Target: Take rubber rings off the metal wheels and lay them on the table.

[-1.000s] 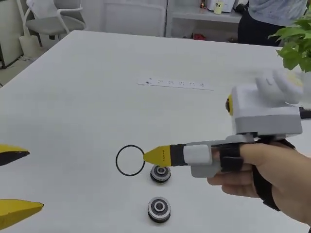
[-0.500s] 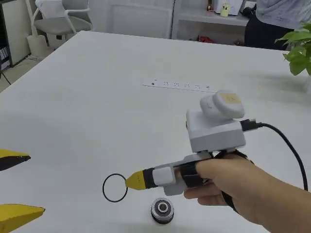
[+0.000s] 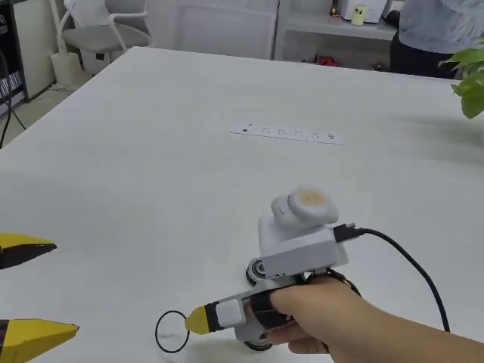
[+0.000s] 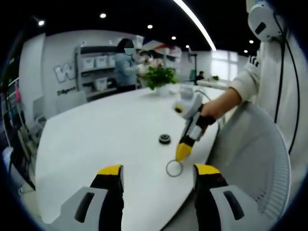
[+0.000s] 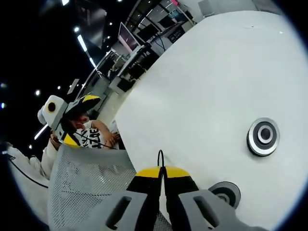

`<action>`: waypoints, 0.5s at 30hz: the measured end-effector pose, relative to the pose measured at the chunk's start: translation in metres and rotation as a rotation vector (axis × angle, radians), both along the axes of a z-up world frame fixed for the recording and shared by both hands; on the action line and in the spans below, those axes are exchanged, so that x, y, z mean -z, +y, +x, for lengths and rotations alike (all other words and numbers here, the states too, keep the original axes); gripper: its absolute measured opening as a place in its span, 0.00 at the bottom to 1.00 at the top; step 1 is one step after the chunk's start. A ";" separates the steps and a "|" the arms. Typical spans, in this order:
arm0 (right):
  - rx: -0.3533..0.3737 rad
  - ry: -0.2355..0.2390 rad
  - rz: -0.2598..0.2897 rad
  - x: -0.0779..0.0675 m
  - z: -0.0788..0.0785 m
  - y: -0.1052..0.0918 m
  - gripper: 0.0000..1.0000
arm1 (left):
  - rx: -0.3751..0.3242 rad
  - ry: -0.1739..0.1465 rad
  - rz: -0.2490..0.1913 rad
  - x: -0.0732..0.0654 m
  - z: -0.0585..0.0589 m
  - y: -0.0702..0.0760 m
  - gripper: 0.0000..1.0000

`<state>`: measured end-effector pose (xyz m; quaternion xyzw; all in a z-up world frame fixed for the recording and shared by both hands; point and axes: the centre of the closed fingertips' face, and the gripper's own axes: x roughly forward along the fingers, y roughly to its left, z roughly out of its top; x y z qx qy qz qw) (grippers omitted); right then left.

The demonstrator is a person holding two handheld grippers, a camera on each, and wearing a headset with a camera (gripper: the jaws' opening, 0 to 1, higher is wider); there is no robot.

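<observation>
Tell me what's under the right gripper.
A wheel peeks out behind the right gripper, another wheel below the hand; both are mostly covered.

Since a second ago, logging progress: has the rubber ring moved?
Yes: the rubber ring, in the right gripper, moved toward the person, away from the power strip.

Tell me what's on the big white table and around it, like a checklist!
Surface: white table, smooth, no spills seen.
Job's things: one rubber ring off its wheel, near the table's front edge; two metal wheels close by.
Clutter: white power strip mid-table.
Grippers: right gripper jaws shut on the rubber ring; left gripper jaws open, holding nothing.
Cables: black cable running from the right gripper.
Surroundings: chair, plant, a person standing by shelves.
</observation>
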<state>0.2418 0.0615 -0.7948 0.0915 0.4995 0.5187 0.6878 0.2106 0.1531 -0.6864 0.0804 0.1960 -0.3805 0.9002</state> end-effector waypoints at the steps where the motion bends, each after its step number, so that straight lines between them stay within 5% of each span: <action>1: 0.018 0.003 -0.005 0.003 0.001 -0.002 0.00 | 0.000 0.000 0.000 0.000 0.000 0.000 0.59; 6: 0.057 0.027 -0.006 0.015 0.004 -0.005 0.00 | 0.002 0.003 -0.003 0.002 0.000 -0.002 0.59; 15: 0.052 -0.008 -0.027 0.021 0.000 -0.004 0.00 | 0.005 0.006 -0.005 0.003 -0.001 -0.005 0.59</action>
